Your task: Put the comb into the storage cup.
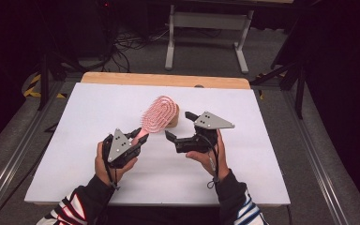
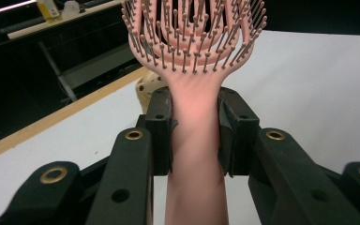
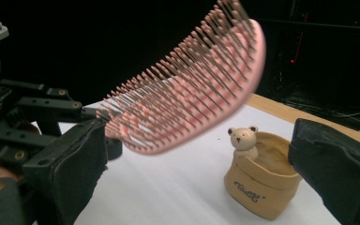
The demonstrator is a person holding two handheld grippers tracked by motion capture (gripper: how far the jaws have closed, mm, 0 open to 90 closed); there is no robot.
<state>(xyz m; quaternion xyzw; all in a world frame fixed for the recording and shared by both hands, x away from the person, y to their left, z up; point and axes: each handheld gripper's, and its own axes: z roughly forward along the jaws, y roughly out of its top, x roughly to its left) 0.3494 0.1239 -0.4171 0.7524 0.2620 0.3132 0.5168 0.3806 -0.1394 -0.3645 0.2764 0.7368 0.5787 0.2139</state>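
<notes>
Standing behind the raised hairbrush (image 1: 158, 114) — a bear pot (image 3: 260, 180), unobstructed.

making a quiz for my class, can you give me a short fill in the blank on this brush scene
1. The left gripper is shut on the pink hairbrush by its ____.
2. The right gripper has its jaws ____.
3. The tan cup on the white table has a small ____ figure on its rim.

Missing words: handle; open; bear
</notes>
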